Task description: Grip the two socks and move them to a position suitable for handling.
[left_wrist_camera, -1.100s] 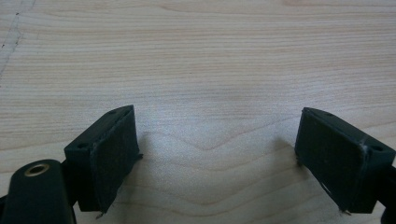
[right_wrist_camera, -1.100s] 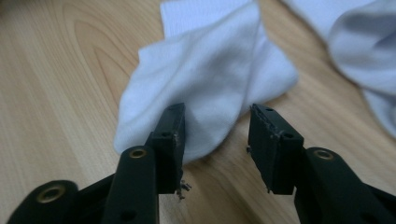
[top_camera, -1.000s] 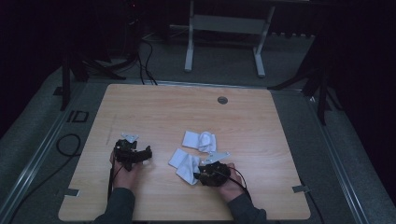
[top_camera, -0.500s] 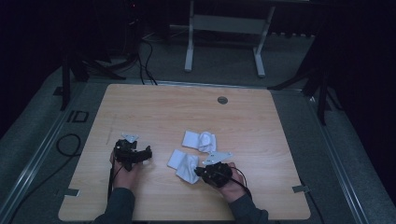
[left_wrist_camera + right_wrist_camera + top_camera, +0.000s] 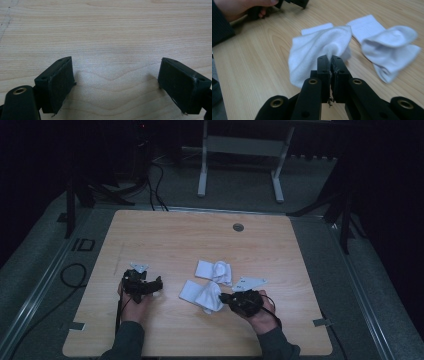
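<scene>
While the high view looked down on the wooden counter (image 5: 165, 240), the right hand-held gripper (image 5: 226, 297) sat at the near sock (image 5: 202, 294), touching its right end; the far sock (image 5: 215, 270) lay just behind, apart from it; the left hand-held gripper (image 5: 159, 283) rested well to the left of both socks, on bare wood. From the left gripper view, the left hand-held gripper (image 5: 116, 82) stood wide open over the counter (image 5: 112, 30), nothing between its jaws. From the right gripper view, the right hand-held gripper (image 5: 330, 60) had just been closing and was clamped on a fold of the near sock (image 5: 312, 53), which draped away from its tips; the far sock (image 5: 392, 47) lay crumpled to the right, clear of the jaws.
</scene>
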`<act>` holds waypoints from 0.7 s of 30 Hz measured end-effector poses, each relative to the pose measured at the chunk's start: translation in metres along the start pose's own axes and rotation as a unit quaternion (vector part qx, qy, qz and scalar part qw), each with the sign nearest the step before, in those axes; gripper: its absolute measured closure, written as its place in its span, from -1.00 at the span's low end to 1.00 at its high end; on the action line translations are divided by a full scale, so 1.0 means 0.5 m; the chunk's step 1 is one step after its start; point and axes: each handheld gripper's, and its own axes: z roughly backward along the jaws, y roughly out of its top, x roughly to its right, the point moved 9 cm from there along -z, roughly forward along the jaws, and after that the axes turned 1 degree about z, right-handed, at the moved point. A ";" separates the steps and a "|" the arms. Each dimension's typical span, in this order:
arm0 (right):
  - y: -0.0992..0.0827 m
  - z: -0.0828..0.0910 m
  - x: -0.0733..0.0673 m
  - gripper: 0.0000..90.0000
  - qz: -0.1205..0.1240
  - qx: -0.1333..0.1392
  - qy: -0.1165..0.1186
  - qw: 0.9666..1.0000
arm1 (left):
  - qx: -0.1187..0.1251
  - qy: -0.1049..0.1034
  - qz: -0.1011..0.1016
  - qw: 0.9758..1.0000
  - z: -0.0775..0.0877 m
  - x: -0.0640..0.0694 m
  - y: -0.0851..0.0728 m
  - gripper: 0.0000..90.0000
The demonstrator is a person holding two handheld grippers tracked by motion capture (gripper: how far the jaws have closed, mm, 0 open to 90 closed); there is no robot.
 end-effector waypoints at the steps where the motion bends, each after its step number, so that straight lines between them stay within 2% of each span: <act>1: -0.003 0.006 0.006 0.91 0.001 -0.002 -0.003 1.000 | 0.000 0.000 0.000 1.000 0.000 0.000 0.000 -0.70; 3: -0.013 0.019 0.016 0.91 0.003 -0.010 -0.004 1.000 | 0.000 0.000 0.000 1.000 0.000 0.000 0.000 -0.70; 5: -0.027 0.030 0.026 0.90 0.022 -0.026 -0.006 0.999 | 0.000 0.000 0.000 1.000 0.000 0.000 0.000 -0.70; 6: -0.027 0.030 0.026 0.90 0.022 -0.026 -0.006 0.999 | 0.000 0.000 0.000 1.000 0.000 0.000 0.000 -0.70; 8: -0.052 0.043 0.044 0.90 0.029 -0.049 -0.011 0.998 | 0.000 0.000 0.000 1.000 0.000 0.000 0.000 -0.70; 16: -0.104 0.055 0.097 0.87 -0.003 -0.071 -0.036 0.997 | 0.000 0.000 0.000 1.000 0.000 0.000 0.000 -0.70; 19: -0.112 0.060 0.117 0.81 -0.002 -0.079 -0.057 0.995 | 0.000 0.000 0.000 1.000 0.000 0.000 0.000 -0.70; 21: -0.113 0.064 0.127 0.66 -0.002 -0.082 -0.074 0.994 | 0.000 0.000 0.000 1.000 0.000 0.000 0.000 -0.70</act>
